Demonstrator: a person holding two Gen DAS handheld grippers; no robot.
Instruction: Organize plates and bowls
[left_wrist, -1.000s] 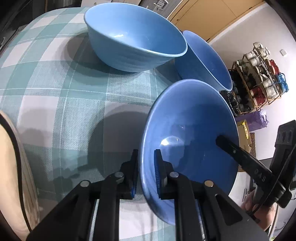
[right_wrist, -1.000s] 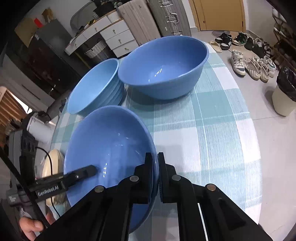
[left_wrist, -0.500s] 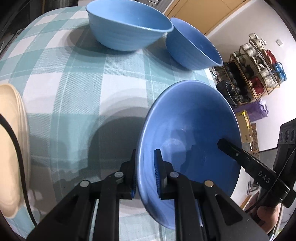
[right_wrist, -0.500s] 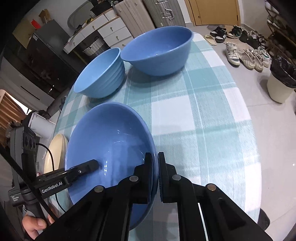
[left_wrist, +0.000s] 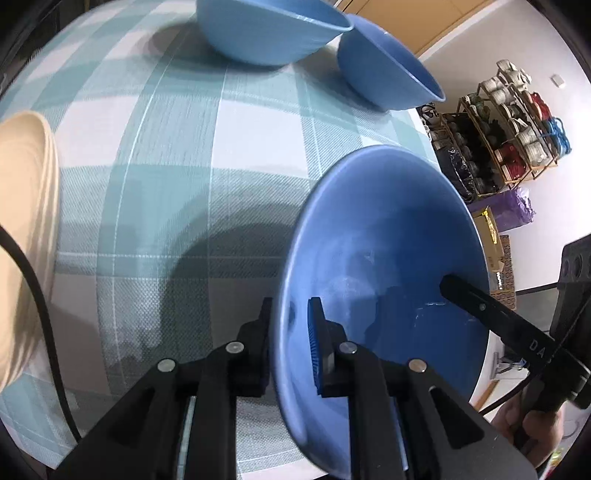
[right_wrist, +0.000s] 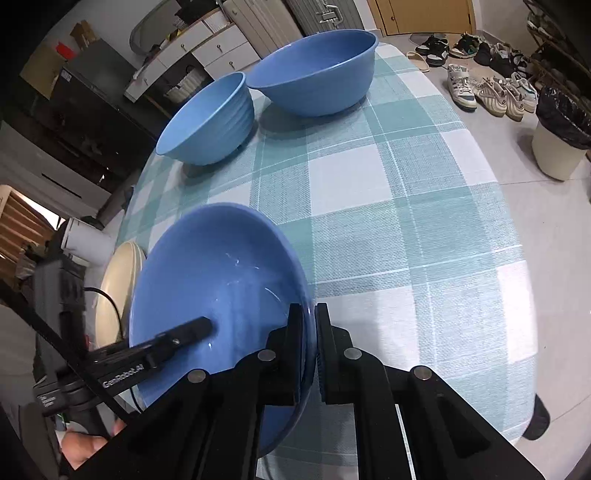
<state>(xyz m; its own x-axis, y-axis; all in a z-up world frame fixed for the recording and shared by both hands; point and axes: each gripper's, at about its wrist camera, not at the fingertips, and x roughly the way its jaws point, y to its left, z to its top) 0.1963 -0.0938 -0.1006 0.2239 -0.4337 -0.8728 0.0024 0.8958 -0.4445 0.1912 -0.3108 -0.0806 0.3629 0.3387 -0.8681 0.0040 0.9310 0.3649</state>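
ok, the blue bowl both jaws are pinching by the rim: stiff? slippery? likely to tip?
The held bowl probably stays stiff: its rim keeps a clean curve between the right gripper and the left gripper. Its glossy surface shows highlights, so it may slip in thin rim pinches. Held tilted above the tablecloth, it could swing if one side lets go.
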